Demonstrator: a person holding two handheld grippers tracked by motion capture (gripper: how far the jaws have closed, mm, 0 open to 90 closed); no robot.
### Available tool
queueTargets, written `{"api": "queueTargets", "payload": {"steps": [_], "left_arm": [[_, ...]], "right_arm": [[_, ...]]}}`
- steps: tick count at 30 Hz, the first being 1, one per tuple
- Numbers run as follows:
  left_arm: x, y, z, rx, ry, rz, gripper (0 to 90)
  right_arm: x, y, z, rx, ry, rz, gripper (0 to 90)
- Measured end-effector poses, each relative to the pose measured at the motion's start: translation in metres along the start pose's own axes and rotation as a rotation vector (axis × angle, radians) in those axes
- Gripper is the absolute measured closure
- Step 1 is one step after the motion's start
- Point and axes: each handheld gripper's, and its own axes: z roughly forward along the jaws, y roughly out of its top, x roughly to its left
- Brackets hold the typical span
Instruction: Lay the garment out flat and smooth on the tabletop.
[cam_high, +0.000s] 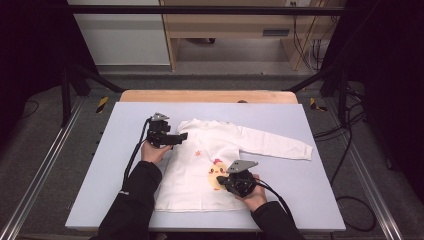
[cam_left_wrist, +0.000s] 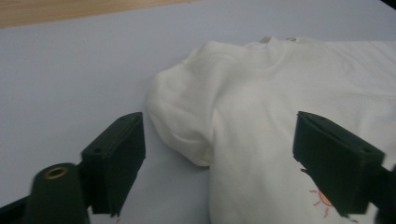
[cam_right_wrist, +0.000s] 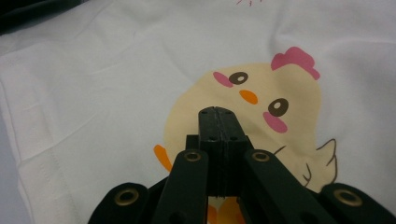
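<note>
A white long-sleeved shirt (cam_high: 200, 165) with a yellow chick print (cam_high: 216, 176) lies flat on the pale blue table (cam_high: 280, 125), collar away from me. One sleeve (cam_high: 280, 144) stretches out to the right. The other is bunched at the shoulder (cam_left_wrist: 187, 112). My left gripper (cam_high: 180, 137) hovers at that bunched shoulder, open wide (cam_left_wrist: 224, 163), one jaw over bare table and the other over the shirt's chest. My right gripper (cam_high: 222, 181) is low over the chick (cam_right_wrist: 247, 102), shut (cam_right_wrist: 218, 116), with no cloth visible between the jaws.
A wooden strip (cam_high: 207, 96) borders the table's far edge. Dark metal frame bars (cam_high: 70, 90) stand at both far corners, and cables (cam_high: 350, 150) trail on the floor at the right. Bare table surrounds the shirt on all sides.
</note>
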Motion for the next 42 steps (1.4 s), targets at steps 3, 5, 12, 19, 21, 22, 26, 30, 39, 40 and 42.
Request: {"api": "queueTargets", "payload": {"steps": [3,5,12,19,21,22,26,30,39,40,42], "left_arm": [[0.003,-0.004,0.007,0.030,0.003,-0.013,26.1],[0.005,-0.007,0.012,0.057,0.005,-0.024,31.8],[0.007,-0.010,0.019,0.072,-0.060,-0.091,62.5],[0.001,-0.007,0.016,0.057,-0.060,-0.113,81.7],[-0.005,-0.004,0.011,0.032,-0.049,-0.098,82.5],[-0.008,-0.002,0.008,0.019,-0.050,-0.093,82.8],[-0.024,0.008,-0.005,-0.050,-0.073,-0.056,83.0],[-0.052,0.019,-0.010,-0.078,-0.105,-0.006,83.0],[-0.112,0.021,0.018,-0.011,-0.161,0.091,82.8],[-0.116,0.019,0.023,0.000,-0.161,0.098,82.7],[-0.122,0.014,0.031,0.018,-0.163,0.109,82.6]], "right_arm": [[0.001,0.000,0.000,-0.001,-0.004,-0.006,90.0],[0.001,0.000,0.000,-0.001,-0.004,-0.005,90.0],[0.001,0.000,0.000,-0.002,-0.004,-0.005,90.0],[0.001,0.000,0.000,-0.002,-0.005,-0.007,90.0],[0.000,0.000,0.000,-0.002,-0.003,-0.003,90.0],[0.000,0.000,0.000,-0.002,-0.002,-0.002,90.0],[0.000,0.000,0.000,-0.002,-0.002,-0.004,90.0],[0.000,-0.001,0.000,-0.002,-0.002,-0.005,90.0],[0.001,-0.001,0.000,-0.004,-0.007,-0.012,90.0],[0.001,-0.001,0.000,-0.004,-0.007,-0.012,90.0],[0.001,-0.001,0.000,-0.004,-0.007,-0.013,90.0]]}}
